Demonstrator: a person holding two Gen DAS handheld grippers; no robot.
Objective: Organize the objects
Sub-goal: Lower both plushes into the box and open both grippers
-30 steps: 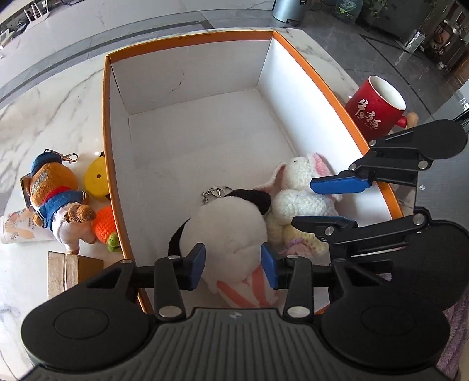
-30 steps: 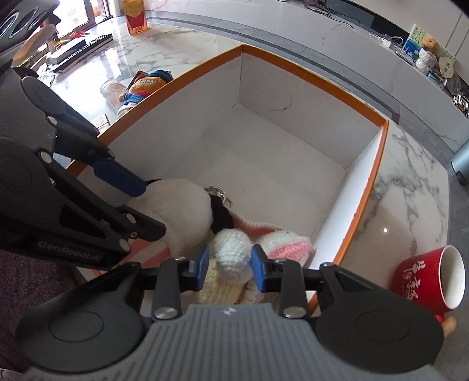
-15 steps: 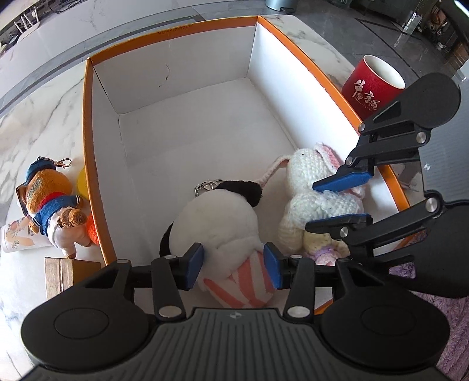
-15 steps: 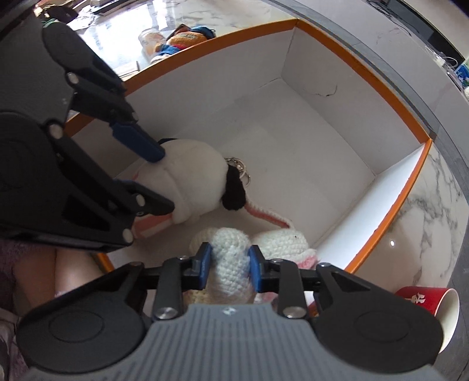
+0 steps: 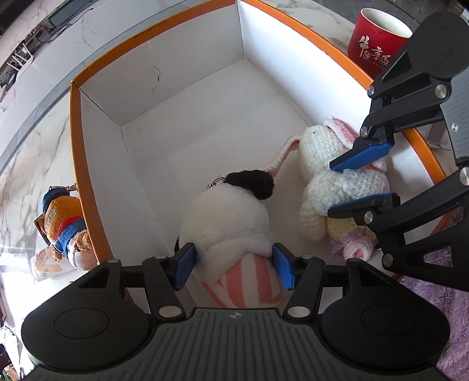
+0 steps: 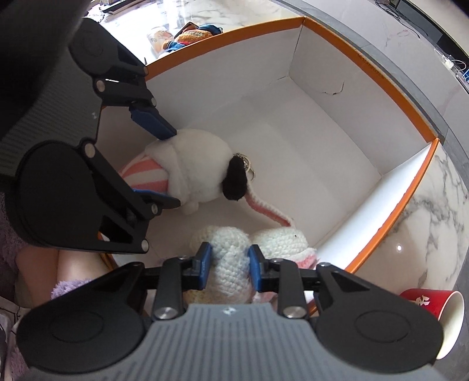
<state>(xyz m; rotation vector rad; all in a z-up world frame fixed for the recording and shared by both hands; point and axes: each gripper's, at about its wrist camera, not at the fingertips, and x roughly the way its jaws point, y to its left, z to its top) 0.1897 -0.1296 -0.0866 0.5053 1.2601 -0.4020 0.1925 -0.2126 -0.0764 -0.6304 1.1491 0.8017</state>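
A white plush with a black ear and pink-striped bottom [image 5: 228, 217] lies on the floor of the white, orange-rimmed box [image 5: 164, 26]. My left gripper [image 5: 233, 265] straddles its striped end. Its jaws are opening, and the blue pads stand just off the plush's sides. To the right, a cream crochet rabbit with pink ears [image 5: 322, 146] sits by the box's right wall. My right gripper [image 6: 229, 265] is shut on the rabbit's body [image 6: 231, 263], with both pads pressed into the yarn. In the right wrist view the left gripper [image 6: 174, 168] brackets the white plush [image 6: 199, 158].
A red mug [image 5: 378, 38] stands outside the box's right wall on the marble table [image 5: 29, 164]. Left of the box lie an orange bear plush in blue [image 5: 58, 217] and a printed cup [image 5: 47, 266]. The far half of the box floor is bare. A purple fuzzy sleeve [image 5: 439, 287] is at lower right.
The left jaws have spread wider around the white plush. Both grippers have sunk deeper into the box and rolled. The rabbit stays clamped in the right gripper.
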